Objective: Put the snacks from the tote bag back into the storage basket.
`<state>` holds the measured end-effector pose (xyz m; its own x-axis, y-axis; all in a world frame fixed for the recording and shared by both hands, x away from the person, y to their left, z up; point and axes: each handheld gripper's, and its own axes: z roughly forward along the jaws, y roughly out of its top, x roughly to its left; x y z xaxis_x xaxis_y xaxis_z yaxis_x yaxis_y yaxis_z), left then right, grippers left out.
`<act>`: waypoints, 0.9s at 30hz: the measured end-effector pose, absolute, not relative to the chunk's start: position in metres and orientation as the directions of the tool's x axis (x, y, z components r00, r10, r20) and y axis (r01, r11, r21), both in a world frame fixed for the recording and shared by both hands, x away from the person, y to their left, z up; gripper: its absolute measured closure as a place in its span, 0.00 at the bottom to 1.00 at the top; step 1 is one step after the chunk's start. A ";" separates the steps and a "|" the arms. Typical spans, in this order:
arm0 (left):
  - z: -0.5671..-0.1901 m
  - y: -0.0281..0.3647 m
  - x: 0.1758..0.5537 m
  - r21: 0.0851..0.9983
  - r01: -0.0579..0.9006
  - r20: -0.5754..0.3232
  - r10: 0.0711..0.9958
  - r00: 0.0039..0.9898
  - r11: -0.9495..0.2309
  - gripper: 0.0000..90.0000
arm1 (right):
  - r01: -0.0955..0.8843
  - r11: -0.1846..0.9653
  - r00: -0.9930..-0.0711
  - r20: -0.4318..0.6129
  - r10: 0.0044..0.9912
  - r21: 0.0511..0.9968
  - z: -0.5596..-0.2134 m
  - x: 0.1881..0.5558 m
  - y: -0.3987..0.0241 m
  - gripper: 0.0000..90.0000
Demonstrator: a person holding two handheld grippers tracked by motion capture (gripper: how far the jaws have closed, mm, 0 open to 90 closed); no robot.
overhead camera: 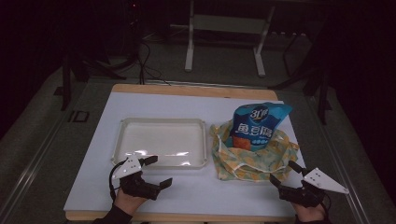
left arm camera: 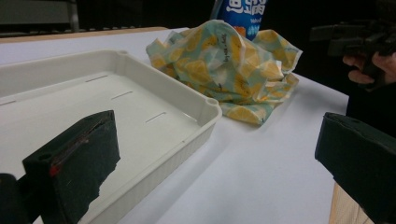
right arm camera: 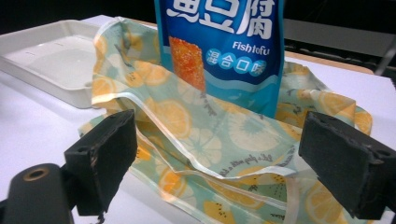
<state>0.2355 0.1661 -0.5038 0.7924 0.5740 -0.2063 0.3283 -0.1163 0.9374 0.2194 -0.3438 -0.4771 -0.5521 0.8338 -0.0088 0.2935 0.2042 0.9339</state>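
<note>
A blue snack packet (overhead camera: 258, 123) stands upright inside a crumpled cloth bag (overhead camera: 252, 158) printed with yellow lemons, at the right of the white table top (overhead camera: 154, 105). An empty white plastic tray (overhead camera: 161, 142) lies to its left. My left gripper (overhead camera: 158, 171) is open just in front of the tray's near right corner, with nothing between its jaws. My right gripper (overhead camera: 286, 174) is open close to the bag's near right edge. In the right gripper view the bag (right arm camera: 196, 140) and packet (right arm camera: 224, 46) lie just beyond the open gripper (right arm camera: 224, 158). The left gripper view shows the tray (left arm camera: 205, 107), bag (left arm camera: 224, 70) and open gripper (left arm camera: 215, 163).
The white top rests on a wooden table whose near edge (overhead camera: 187, 217) runs just behind my hands. A metal stand (overhead camera: 224, 28) and cables (overhead camera: 144, 60) sit on the dark floor beyond the table. The other hand's gripper (left arm camera: 359, 37) appears at the upper right of the left gripper view.
</note>
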 end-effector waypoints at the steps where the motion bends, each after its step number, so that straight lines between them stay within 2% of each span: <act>1: -0.504 0.165 0.236 0.935 0.334 -0.209 0.572 0.793 -0.122 0.00 | 0.295 0.204 -0.561 -0.003 0.828 0.933 -0.477 0.219 -0.345 0.13; 11: -0.499 0.151 0.239 0.937 0.323 -0.206 0.532 0.821 -0.136 0.00 | 0.262 0.193 -0.565 -0.013 0.825 0.946 -0.473 0.221 -0.356 0.12; 27: -0.489 0.140 0.256 0.926 0.351 -0.235 0.522 0.820 -0.136 0.00 | 0.273 0.209 -0.582 -0.012 0.813 0.939 -0.460 0.231 -0.363 0.15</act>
<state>0.2558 0.1396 -0.4892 0.8202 0.5217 -0.2346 0.3513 -0.1357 0.9264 0.2310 -0.3628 -0.4603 -0.5819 0.8132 -0.0120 0.2731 0.2093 0.9389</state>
